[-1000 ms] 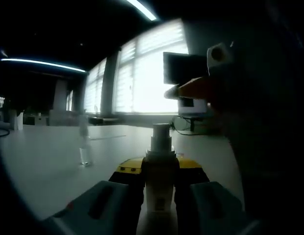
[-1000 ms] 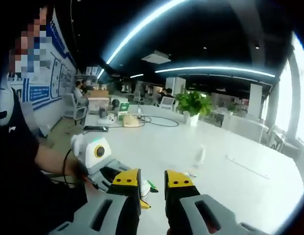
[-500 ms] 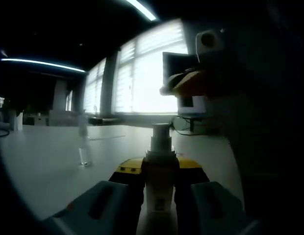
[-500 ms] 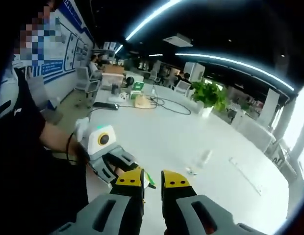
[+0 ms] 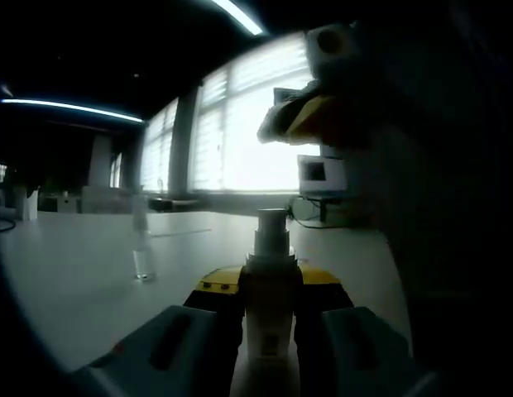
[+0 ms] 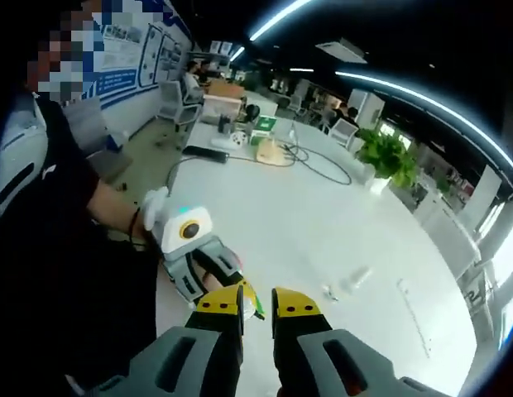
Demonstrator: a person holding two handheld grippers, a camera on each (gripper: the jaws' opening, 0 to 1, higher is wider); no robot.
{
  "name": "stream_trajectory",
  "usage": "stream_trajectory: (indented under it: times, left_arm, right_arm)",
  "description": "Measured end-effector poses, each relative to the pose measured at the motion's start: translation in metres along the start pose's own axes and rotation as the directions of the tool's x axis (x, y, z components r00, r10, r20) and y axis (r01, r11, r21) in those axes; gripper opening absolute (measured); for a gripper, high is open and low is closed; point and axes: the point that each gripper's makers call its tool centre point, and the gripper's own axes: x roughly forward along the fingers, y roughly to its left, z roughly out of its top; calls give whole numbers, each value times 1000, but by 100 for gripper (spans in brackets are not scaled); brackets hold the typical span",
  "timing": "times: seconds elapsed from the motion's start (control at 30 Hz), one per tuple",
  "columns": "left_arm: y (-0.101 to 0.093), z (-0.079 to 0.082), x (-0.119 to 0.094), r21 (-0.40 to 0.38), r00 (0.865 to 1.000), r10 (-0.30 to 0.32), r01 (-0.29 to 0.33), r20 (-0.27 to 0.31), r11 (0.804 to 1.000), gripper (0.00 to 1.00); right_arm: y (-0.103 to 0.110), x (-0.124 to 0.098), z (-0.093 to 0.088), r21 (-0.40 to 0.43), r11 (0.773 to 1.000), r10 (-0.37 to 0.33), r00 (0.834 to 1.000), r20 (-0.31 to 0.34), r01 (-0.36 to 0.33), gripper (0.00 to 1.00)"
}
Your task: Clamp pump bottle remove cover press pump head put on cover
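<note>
In the left gripper view the left gripper (image 5: 269, 299) is closed on the pump bottle (image 5: 270, 318), pinning it upright at lower centre. The pump head (image 5: 271, 229) stands bare above the yellow jaw tips, which suggests the hold is there to steady the bottle while the other tool works from above. The clear cover (image 5: 141, 246) stands by itself on the tabletop (image 5: 74, 273) at left of centre, well apart from the bottle, already off.

The right gripper (image 5: 302, 122) hangs at the upper right of that view, above the pump head and not touching it. In the right gripper view its jaws (image 6: 256, 302) sit close together at bottom centre with only a narrow gap and nothing between them, probably so the tips can push down as one blunt end. There the left gripper (image 6: 208, 273) lies just beyond those tips, and the cover (image 6: 356, 279) lies to the right on the white surface.

Room is generous: bare tabletop spreads around bottle and cover, and its edge lies near the person's dark sleeve (image 6: 66, 248) at left.
</note>
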Motion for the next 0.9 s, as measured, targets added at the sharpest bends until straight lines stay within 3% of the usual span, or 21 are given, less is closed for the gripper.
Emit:
stream_trajectory:
  times: [0.1, 0.27, 0.33, 0.5, 0.57, 0.7, 0.8, 0.9]
  left_arm:
    - [0, 0, 0, 1, 1000, 0, 0, 0, 1000, 14]
    - [0, 0, -1, 3, 1000, 2, -2, 1, 1000, 14]
    - [0, 0, -1, 3, 1000, 2, -2, 1, 1000, 14]
    - [0, 0, -1, 1, 1000, 3, -3, 0, 1000, 14]
    - [0, 0, -1, -5, 1000, 3, -3, -1, 1000, 14]
    - [-2, 0, -1, -3, 1000, -4, 4, -2, 1000, 14]
    - [-3, 0, -1, 4, 1000, -11, 11, 0, 1000, 14]
    - [-4, 0, -1, 1, 1000, -16, 16, -1, 1000, 14]
  right_arm:
    - [4, 3, -3, -101, 994, 39, 997, -67, -46, 8]
    - [8, 6, -7, -172, 978, 93, 982, -164, -121, 7]
    - [15, 7, -10, -218, 958, 141, 968, -207, -186, 7]
    - [24, 6, -17, -210, 930, 221, 914, -340, -303, 5]
    - [24, 7, -17, -219, 917, 234, 895, -381, -333, 5]
    - [23, 14, -9, -230, 907, 239, 881, -408, -353, 4]
    - [22, 16, -12, -246, 889, 245, 854, -459, -387, 3]
    - [20, 18, -14, -222, 885, 263, 833, -486, -409, 2]
